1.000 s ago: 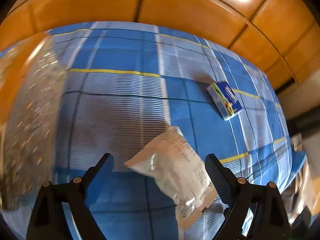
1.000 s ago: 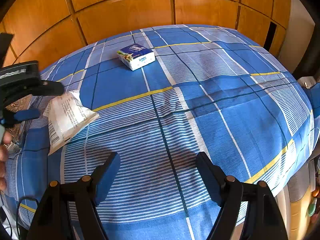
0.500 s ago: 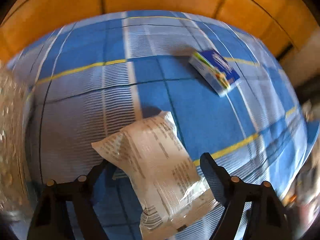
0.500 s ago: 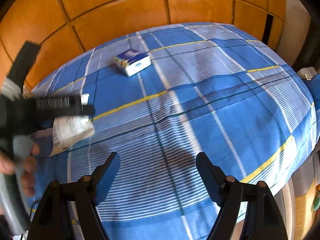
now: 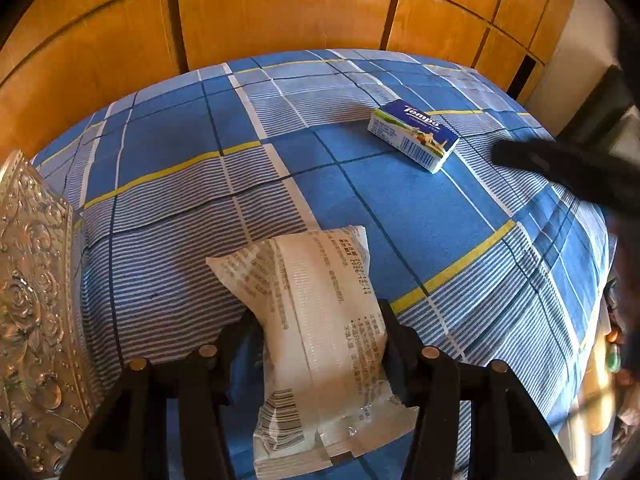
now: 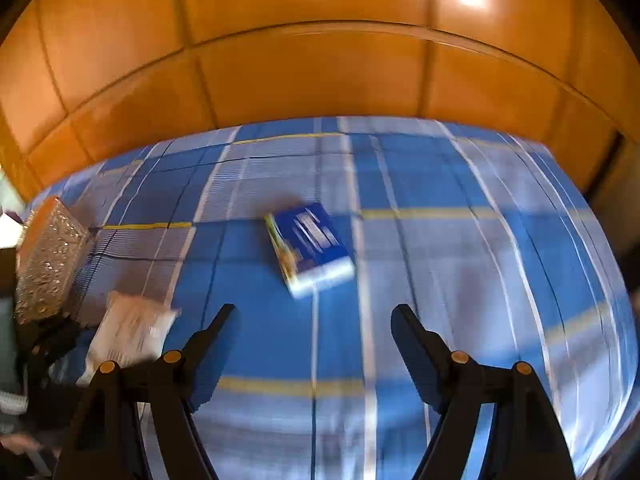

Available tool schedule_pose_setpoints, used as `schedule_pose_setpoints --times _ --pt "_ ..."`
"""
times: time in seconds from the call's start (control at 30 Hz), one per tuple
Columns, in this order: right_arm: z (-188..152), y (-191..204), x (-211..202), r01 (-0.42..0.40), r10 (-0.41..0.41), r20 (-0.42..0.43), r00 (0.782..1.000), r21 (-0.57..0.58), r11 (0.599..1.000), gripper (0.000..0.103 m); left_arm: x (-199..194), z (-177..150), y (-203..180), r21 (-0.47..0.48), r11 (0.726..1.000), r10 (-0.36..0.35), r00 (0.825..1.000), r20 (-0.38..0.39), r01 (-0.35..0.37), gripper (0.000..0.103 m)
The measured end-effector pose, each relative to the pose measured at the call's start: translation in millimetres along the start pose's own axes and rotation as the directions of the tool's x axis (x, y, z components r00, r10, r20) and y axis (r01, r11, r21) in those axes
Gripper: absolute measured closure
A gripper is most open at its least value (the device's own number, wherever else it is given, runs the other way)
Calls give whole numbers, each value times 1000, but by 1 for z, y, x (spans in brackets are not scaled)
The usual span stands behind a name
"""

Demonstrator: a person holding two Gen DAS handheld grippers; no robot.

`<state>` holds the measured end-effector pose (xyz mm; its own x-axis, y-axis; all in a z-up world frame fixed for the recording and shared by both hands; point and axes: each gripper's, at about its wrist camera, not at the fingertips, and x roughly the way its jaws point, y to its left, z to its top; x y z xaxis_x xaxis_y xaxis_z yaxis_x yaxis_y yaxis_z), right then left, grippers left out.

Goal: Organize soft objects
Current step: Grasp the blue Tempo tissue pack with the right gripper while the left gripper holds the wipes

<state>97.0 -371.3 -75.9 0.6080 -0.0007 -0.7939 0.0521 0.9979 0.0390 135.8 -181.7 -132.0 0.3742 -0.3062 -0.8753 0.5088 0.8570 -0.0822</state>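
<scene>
Landmark = the blue plaid bedspread [image 5: 192, 136], w/ orange wood panelling [image 5: 280, 12] behind its far edge.

Left gripper [image 5: 316, 328]: its fingers are closed in on a white plastic-wrapped soft pack [image 5: 320, 320], one finger pressing each long side, so it's clamped on the pack. The pack lies at the near-left part of the bedspread, printed text side up, barcode end toward the camera. Can't tell if it's lifted or resting on the cloth.

A blue tissue pack [image 5: 414, 138] marked "Tempo" lies flat on the bedspread, toward its far right in the left wrist view, well apart from the white pack.

A silver embossed box [image 5: 36, 320] stands at the bedspread's left edge, near the white pack, not touching it.

Right gripper [image 6: 312, 320]: fingers spread wide, nothing between them, hovering over the bedspread's middle. The right wrist view is motion-blurred. The tissue pack [image 6: 310, 250] sits just beyond its fingertips; white pack [image 6: 132, 328] and silver box [image 6: 50, 266] are off at the bedspread's left side.
</scene>
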Motion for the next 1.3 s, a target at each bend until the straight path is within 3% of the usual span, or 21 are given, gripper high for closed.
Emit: schedule_pose_setpoints --times 0.1,0.3,0.37,0.4,0.7,0.93,1.17,1.3 --pt "31 8 34 36 -41 -52 998 -87 996 24 0 -2 1 4 1000 -1 1000 12 1 48" --pt "48 16 82 69 -99 -157 983 -189 979 24 -2 -4 1 -2 1000 -4 1000 23 4 48" --pt "45 15 88 60 -95 -187 978 -185 981 45 -2 -6 1 -5 1000 -5 1000 26 5 48" --pt "44 14 89 53 -87 -193 977 -175 983 48 -3 -6 1 -5 1000 -5 1000 28 5 48" --pt "-28 19 35 -3 -12 -235 972 -66 998 48 -3 -5 -1 -8 1000 6 1000 29 -6 48" --pt "-82 39 -3 61 -71 -188 980 -58 996 47 -1 11 -4 -18 998 55 999 0 -54 51" --pt "-94 37 -5 78 -75 -159 984 12 997 48 -31 41 -3 -4 997 80 993 86 -80 52" --pt "-98 37 -6 74 -71 -145 987 16 997 48 -54 73 18 -61 995 87 989 123 -80 52"
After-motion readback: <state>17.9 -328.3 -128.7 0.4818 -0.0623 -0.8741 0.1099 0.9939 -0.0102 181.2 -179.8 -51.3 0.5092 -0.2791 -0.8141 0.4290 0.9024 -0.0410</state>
